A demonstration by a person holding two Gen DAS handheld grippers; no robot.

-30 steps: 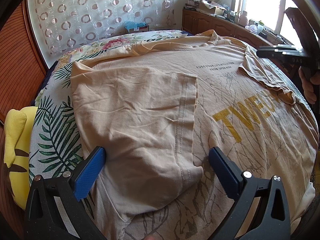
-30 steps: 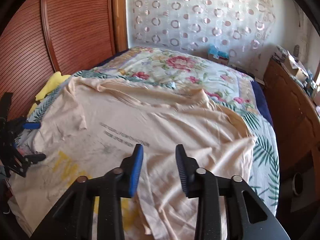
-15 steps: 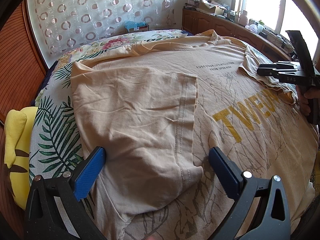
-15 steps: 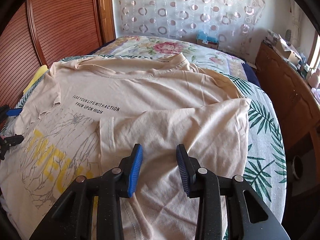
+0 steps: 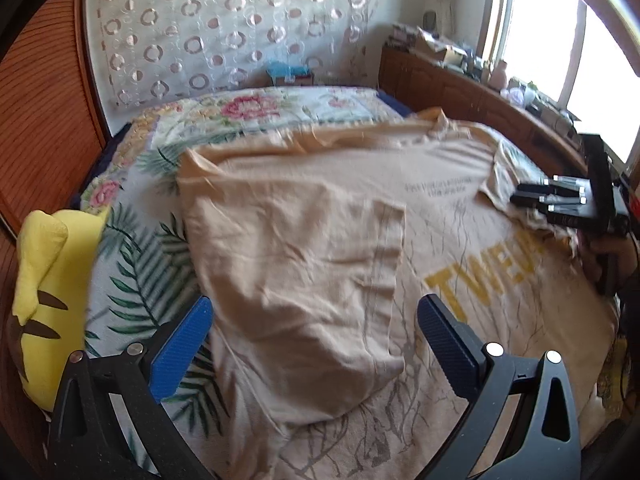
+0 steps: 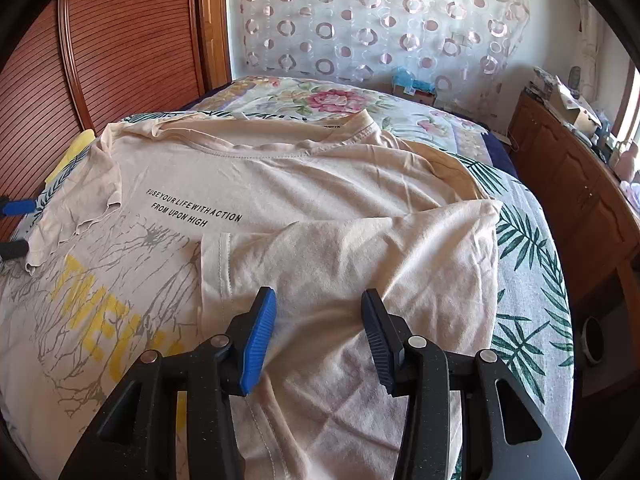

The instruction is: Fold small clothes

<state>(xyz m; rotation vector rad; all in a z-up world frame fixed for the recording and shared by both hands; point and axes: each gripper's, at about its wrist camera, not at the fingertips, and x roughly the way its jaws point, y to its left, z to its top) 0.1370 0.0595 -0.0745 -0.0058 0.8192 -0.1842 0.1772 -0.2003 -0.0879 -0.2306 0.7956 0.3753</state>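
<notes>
Lying flat across the bed (image 6: 532, 240), the beige T-shirt (image 6: 320, 184) had its printed front up, with yellow lettering and a line of small black text under the collar. One side panel with its sleeve was folded in over the chest, its hemmed edge running down the middle of the shirt. The opposite sleeve (image 6: 80, 196) lay loosely turned in near the shirt's other edge.

The right tongs (image 6: 318, 332) hung low over the folded-in panel, their jaws widening, with cloth under the gap but nothing pinched between the pads. The left tongs (image 5: 314, 344) were spread wide above the other folded side of the shirt, with only loose fabric showing beneath the gap, gripping nothing. From the left view the right tongs appeared at the far edge of the shirt, with a hand (image 5: 600, 256) wrapped round their handle.

A yellow plush toy (image 5: 44, 280) sat at the bed's edge beside a ribbed wooden panel (image 6: 120, 40). The floral bedspread (image 5: 256, 112) showed beyond the collar, and a wooden cabinet (image 6: 572, 184) ran along the window side.
</notes>
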